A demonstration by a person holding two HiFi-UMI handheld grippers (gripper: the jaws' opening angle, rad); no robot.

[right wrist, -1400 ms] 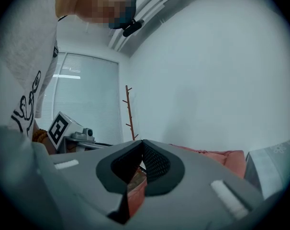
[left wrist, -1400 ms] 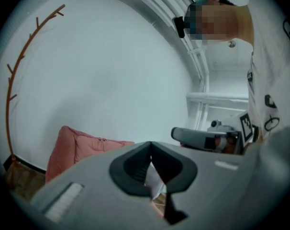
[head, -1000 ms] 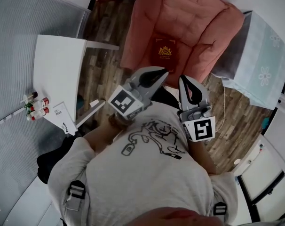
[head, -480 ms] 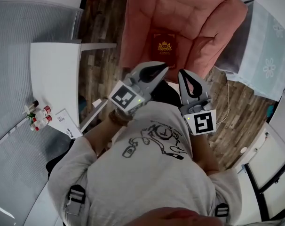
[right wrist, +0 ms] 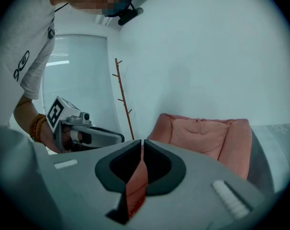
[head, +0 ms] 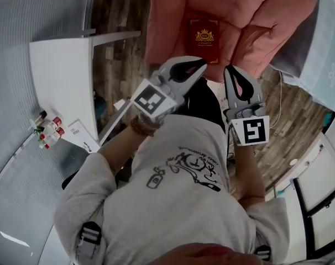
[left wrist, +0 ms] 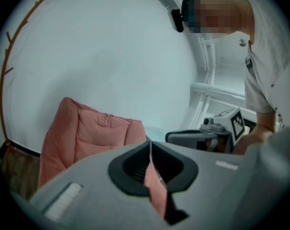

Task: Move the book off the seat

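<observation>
Floorboards [head: 115, 43] of dark wood run beneath everything in the head view. On them stands the large salmon-pink padded armchair [head: 234, 10], its quilted seat and back filling the top of that view. To its left is the white desk [head: 62, 81]. A pale blue cloth with a white flower print [head: 322, 48] lies over something grey just beside the chair's right arm.

The dark red hardcover book with a gold emblem [head: 204, 37] lies flat on the chair's seat cushion, cover up, near the front edge.

I hold my two grey claws side by side in front of the chair, both aimed toward it. My left claw [head: 202, 65] sits just short of the book's near left corner and my right claw [head: 233, 70] just short of its near right corner. Neither touches it. In the left gripper view my left claw [left wrist: 150, 143] has its jaws together at the tips, with nothing between them. In the right gripper view my right claw [right wrist: 140, 142] is closed the same way and is also empty.

At the desk's near edge stand a few small red-capped bottles [head: 47, 130], with a white printed card [head: 82, 138] just beside them.
</observation>
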